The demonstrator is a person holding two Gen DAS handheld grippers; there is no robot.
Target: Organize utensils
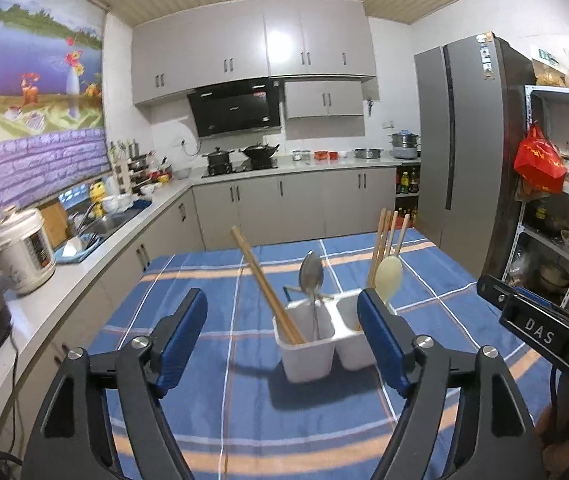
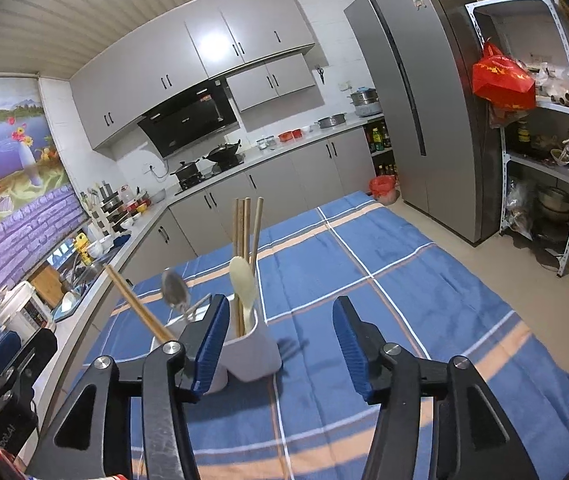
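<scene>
In the left wrist view, the left gripper [image 1: 282, 316] has its jaws open and nothing between them. The white holder [image 1: 304, 344] stands on the worktop [image 1: 212, 396] with the blue checked cloth, just ahead of the jaws. In its left compartment lean a pair of chopsticks [image 1: 264, 280] and a metal spoon [image 1: 311, 276]; in the right one stand more chopsticks [image 1: 388, 236] and a pale spoon [image 1: 389, 278].

In the right wrist view, the right gripper [image 2: 280, 334] also has open, empty jaws, and the holder [image 2: 250, 354] is beside its left finger. No loose utensil lies near the holder (the sorting looks finished). It is best to draw both grippers back straight, so the fingers do not tip the holder
</scene>
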